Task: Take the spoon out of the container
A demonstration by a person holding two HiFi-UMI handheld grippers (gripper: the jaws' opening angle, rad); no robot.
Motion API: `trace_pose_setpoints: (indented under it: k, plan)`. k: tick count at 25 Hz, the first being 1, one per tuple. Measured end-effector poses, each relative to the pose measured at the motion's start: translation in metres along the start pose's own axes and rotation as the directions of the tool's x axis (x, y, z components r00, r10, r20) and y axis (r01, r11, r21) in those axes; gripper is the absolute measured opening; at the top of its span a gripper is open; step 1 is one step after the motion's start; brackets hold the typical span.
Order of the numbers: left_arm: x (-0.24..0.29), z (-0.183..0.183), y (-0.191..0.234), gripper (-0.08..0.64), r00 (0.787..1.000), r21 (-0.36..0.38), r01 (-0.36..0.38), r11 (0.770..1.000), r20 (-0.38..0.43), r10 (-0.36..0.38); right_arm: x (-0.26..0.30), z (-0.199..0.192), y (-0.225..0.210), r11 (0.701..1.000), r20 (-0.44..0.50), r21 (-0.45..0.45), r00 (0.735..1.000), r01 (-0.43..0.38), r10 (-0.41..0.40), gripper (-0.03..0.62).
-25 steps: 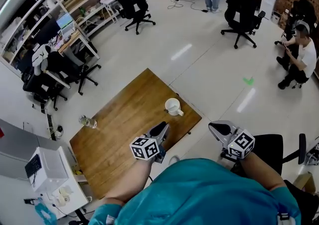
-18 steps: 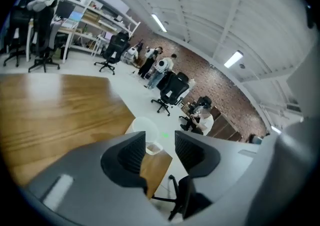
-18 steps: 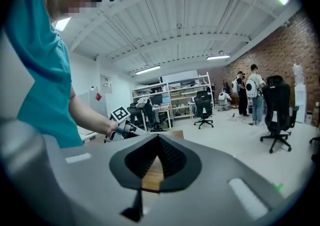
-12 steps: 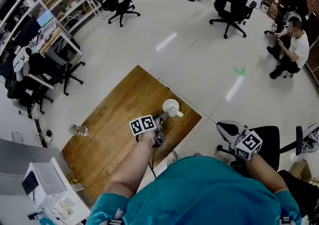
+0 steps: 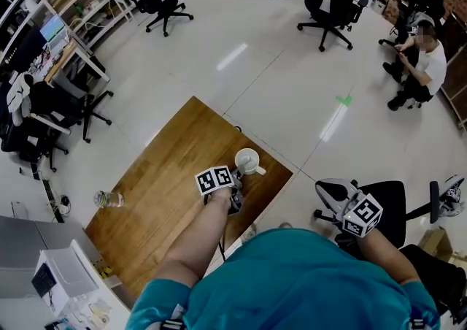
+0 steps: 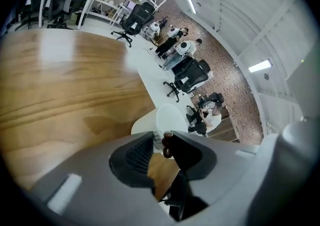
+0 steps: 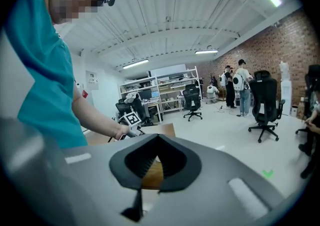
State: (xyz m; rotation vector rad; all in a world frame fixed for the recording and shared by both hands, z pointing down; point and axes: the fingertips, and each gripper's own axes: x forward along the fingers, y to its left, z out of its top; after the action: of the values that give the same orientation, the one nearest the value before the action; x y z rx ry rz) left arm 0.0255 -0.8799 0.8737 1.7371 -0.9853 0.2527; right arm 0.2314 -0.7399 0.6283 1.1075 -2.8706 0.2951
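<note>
Spoon (image 6: 167, 146) between closing left gripper (image 6: 161, 142), container (image 6: 167, 119) (white) beyond

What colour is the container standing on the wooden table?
White, with no pattern: the round handled mug shows best in the head view.

Spoon (image 6: 167, 144) — only its dark tip shows; container's (image 6: 166, 118) base hidden.
</note>
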Motion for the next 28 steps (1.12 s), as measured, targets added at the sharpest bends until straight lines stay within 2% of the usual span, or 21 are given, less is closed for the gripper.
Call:
trace_pose_setpoints:
  k: [9, 14, 18, 22, 28]
  plan:
    - [-0.005, 0.001, -0.008, 0.052, 0.998, 0.053, -0.061, 0.997, 0.008, 0.060, -0.005, -0.002, -0.009, 1.000, 0.009, 0.010, 1.000, -0.029, 0.029, 0.002]
    - [-0.017, -0.001, -0.026, 0.052, 0.997, 0.063, -0.053, 0.997, 0.050, 0.050, -0.017, -0.002, -0.015, 0.999, 0.024, 0.014, 0.998, -0.051, 0.051, 0.002]
    - [-0.035, -0.012, -0.058, 0.052, 0.994, 0.061, -0.029, 0.998, 0.110, 0.022, -0.042, -0.001, -0.018, 0.997, 0.049, 0.006, 0.996, -0.079, 0.078, 0.002]
    - [-0.060, -0.043, -0.105, 0.051, 0.983, 0.086, 0.020, 0.996, 0.182, -0.035, -0.081, -0.007, -0.017, 0.994, 0.080, -0.010, 0.990, -0.111, 0.112, 0.002]
    - [-0.105, -0.105, -0.173, 0.051, 0.951, 0.165, 0.076, 0.983, 0.286, -0.121, -0.136, -0.019, -0.008, 0.983, 0.139, -0.039, 0.973, -0.180, 0.183, 0.002]
